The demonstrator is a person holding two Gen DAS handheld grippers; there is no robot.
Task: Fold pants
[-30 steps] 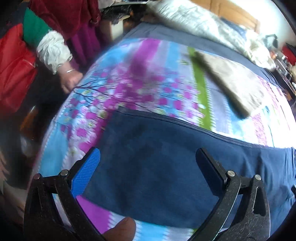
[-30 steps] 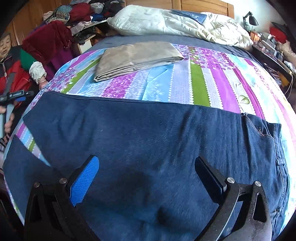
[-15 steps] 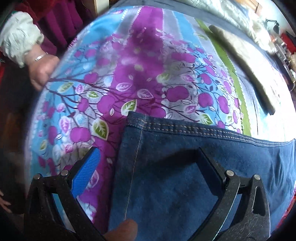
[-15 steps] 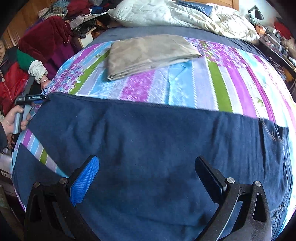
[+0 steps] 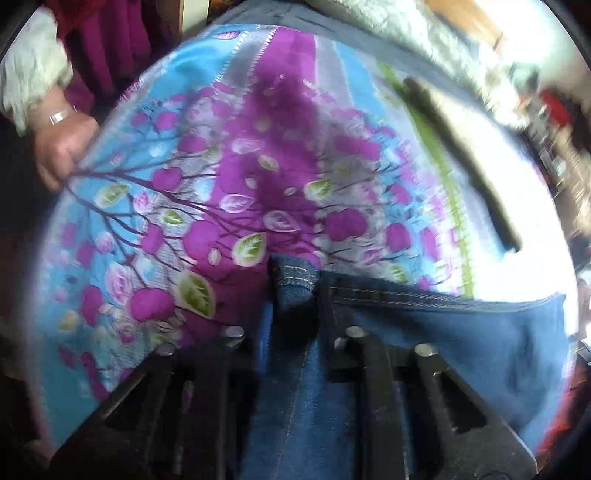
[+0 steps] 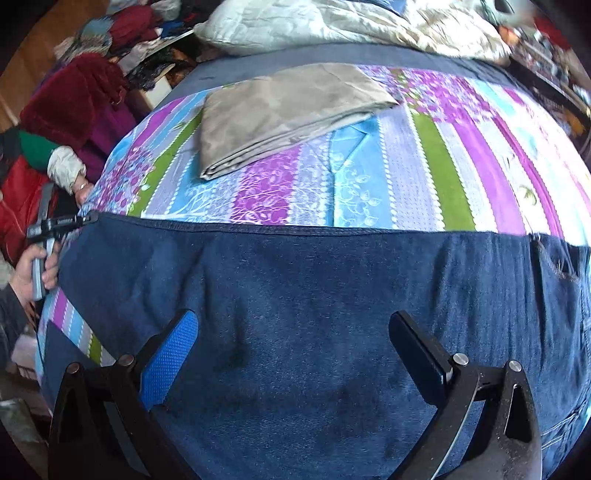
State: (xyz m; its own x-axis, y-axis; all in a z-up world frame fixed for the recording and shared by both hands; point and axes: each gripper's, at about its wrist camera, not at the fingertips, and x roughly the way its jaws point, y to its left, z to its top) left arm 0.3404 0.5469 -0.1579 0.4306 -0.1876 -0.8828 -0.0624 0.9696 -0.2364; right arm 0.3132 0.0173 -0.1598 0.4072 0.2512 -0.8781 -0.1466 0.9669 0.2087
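While the dark blue denim pants [image 6: 332, 314] are lying spread across the near part of the bed, over its striped and flowered bedspread [image 6: 424, 166], the left gripper [image 5: 295, 291] is pinching the stitched hem corner of one leg at the bed's left edge, its two black fingers drawn close together with a fold of denim bunching up between them. Beyond that corner, a hand [image 5: 62, 147] with a bracelet and a pale cuff is resting against the bedspread's left edge. Seen from the right wrist camera, the left gripper [image 6: 83, 220] is sitting at the far left end of the trouser leg, where the person's own hand [image 6: 31, 271] is wrapping round its handle. Over the broad middle of the pants, the right gripper [image 6: 295, 332] is hanging with its fingers spread wide apart and nothing between them, one pad blue and the other black. Toward the far side of the bed, a folded grey-beige cloth [image 6: 284, 110] is lying flat on the bedspread, well apart from the denim, and a rumpled pale quilt [image 6: 351, 26] is lying heaped along the far edge.
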